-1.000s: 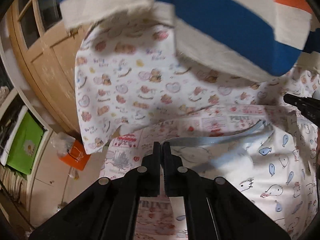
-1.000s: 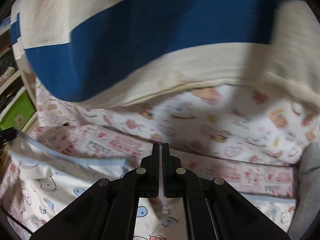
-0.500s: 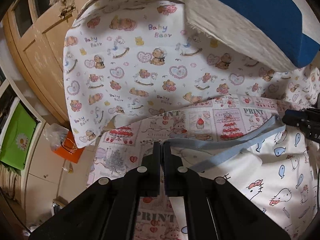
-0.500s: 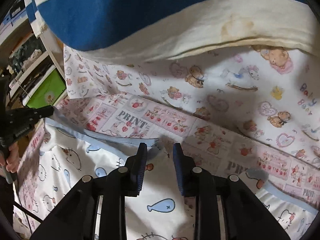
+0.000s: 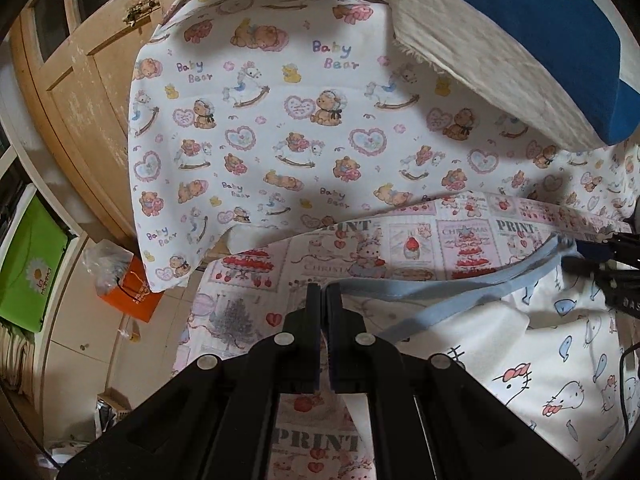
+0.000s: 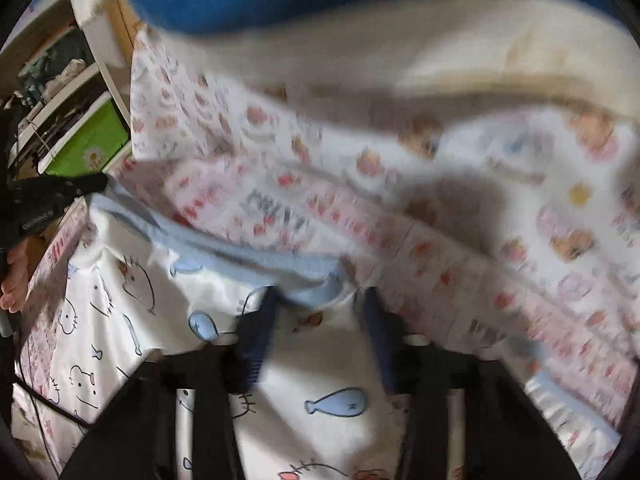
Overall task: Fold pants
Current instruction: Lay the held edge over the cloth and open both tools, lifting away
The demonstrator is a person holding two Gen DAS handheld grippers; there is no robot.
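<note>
Your left gripper (image 5: 324, 292) is clenched on the pants (image 5: 520, 344) at the blue waistband (image 5: 460, 284). Your right gripper (image 6: 320, 300), jaws just closing, stands released astride that waistband on the printed sheet (image 5: 460, 236).

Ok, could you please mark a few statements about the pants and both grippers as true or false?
1. The pants have a light blue waistband. True.
2. The left gripper stands wide open. False: it is shut on the pants' edge.
3. The right gripper is clamped shut on nothing. False: its jaws stand apart and have just been closing, with the waistband between them.
4. A blue and cream cloth lies beyond the pants. True.
</note>
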